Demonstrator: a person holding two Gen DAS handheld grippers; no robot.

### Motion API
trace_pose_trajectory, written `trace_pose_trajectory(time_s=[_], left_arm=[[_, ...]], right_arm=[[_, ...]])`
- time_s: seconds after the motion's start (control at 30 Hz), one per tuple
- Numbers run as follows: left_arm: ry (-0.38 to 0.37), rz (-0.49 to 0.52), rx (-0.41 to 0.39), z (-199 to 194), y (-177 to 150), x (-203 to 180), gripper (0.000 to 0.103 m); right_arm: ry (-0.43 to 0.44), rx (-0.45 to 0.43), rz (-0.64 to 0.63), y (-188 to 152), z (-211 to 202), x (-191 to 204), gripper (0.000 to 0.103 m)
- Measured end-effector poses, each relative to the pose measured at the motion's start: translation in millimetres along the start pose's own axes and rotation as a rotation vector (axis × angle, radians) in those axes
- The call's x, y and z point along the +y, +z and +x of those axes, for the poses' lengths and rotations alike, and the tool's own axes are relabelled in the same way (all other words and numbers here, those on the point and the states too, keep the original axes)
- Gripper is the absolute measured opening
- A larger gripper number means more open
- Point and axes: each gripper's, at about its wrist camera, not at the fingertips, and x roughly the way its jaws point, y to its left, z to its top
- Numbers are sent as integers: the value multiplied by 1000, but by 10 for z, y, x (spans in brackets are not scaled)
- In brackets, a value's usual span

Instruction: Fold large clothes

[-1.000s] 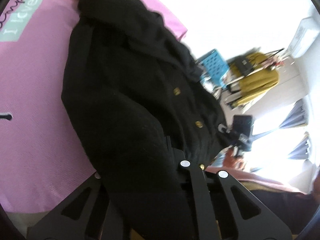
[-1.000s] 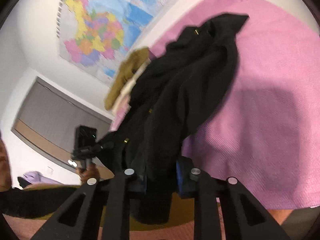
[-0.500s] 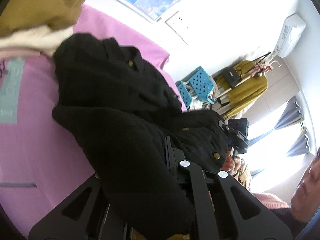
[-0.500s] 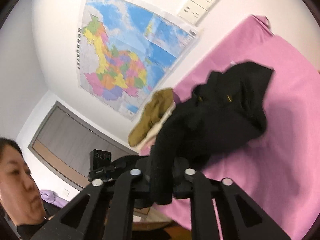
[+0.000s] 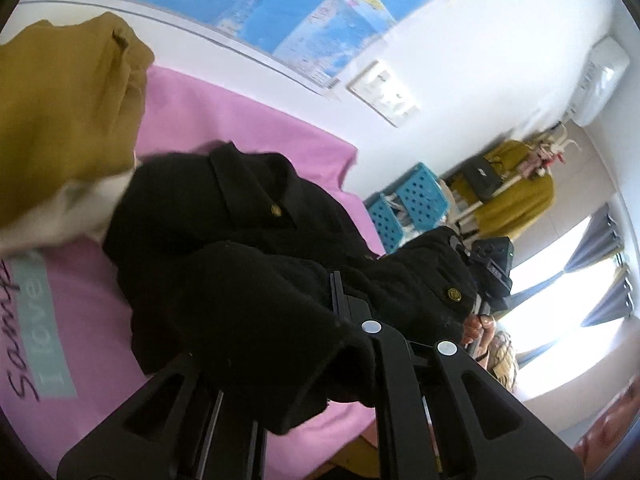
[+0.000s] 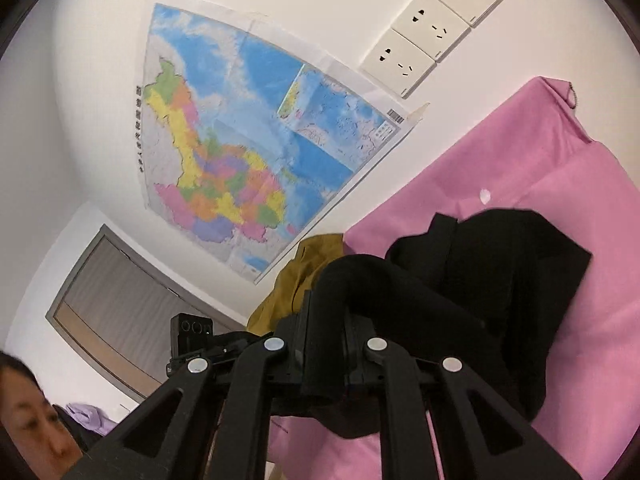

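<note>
**Black Coat Lifted at Both Ends for a Fold**

Both grippers were clamped on a black buttoned coat (image 5: pixel 256 264), each pinching a thick bunch of cloth so the garment could be raised and doubled over. The left gripper (image 5: pixel 320 344) had its jaws closed on a fat roll of fabric near the front edge of the pink bedsheet (image 5: pixel 240 128); the right gripper (image 6: pixel 326 336) gripped another fold drawn up off the sheet. The rest of the coat (collar and brass buttons showing) lay heaped mid-sheet, its far side touching a mustard garment (image 5: pixel 60 120) by the wall edge, below a wall map (image 6: pixel 240 152). Holding two points apart likely kept the heavy cloth from sagging into a lump.
</note>
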Motion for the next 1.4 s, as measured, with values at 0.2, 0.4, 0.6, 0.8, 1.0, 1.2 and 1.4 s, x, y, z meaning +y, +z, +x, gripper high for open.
trace_pose_trajectory(time_s=[0.2, 0.4, 0.6, 0.8, 1.0, 1.2, 1.4], left_arm=[[20, -44, 22, 234, 413, 168, 8], [63, -95, 54, 532, 712, 410, 10], [134, -138, 106, 869, 869, 688, 12], [150, -199, 138, 1084, 926, 959, 13], [139, -249, 168, 1209, 970, 1146, 16], [135, -257, 179, 1226, 976, 1152, 21], [75, -268, 99, 1063, 985, 1054, 68]], right_arm=[[-35, -5, 60, 333, 282, -240, 9], [-102, 22, 116, 579, 595, -538, 9], [-204, 76, 154, 691, 930, -858, 9], [-266, 110, 211, 723, 1131, -1137, 12], [-351, 84, 200, 781, 1104, -1173, 73], [-443, 129, -63, 729, 1120, -824, 77], [-680, 390, -426, 343, 1642, -630, 70]])
